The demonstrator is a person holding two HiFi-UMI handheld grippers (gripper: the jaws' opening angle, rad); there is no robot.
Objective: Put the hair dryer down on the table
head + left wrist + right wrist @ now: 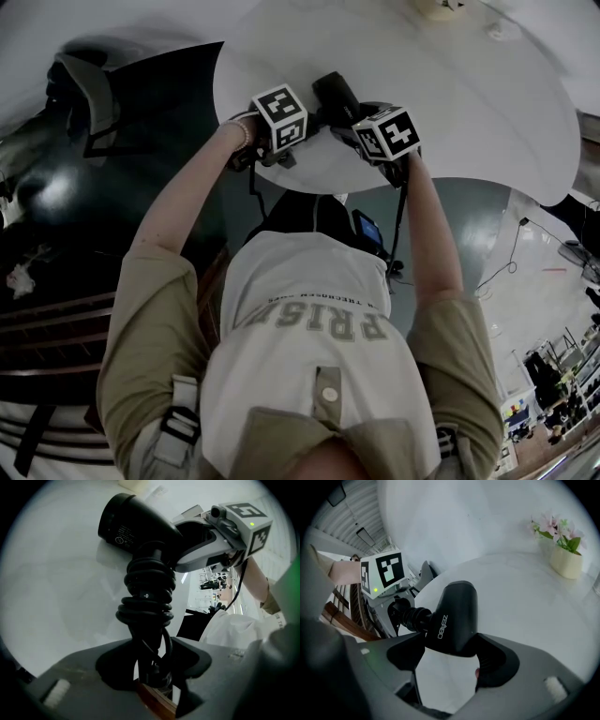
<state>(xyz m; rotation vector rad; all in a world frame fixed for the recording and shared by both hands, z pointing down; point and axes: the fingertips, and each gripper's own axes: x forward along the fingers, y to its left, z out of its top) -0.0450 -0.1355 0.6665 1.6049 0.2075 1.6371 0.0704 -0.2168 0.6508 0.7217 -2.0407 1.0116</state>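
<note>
Head view: hair dryer (336,97) over the near edge of the white table (487,103), between my left gripper (284,131) and right gripper (389,141).
Left gripper view: jaws apart, loose round the cord-wrapped handle (147,592).
Right gripper view: jaws clamped on the barrel (454,613).
Step, as I judge it: the set-down. Next: lower it until it rests, then release the right.

Dim, cool, even light; white table (487,112) shows soft glare at upper frame; hair dryer (140,531) near-black, detail lost; fisheye bends edges, corners vignetted black; lower foreground blurred.
</note>
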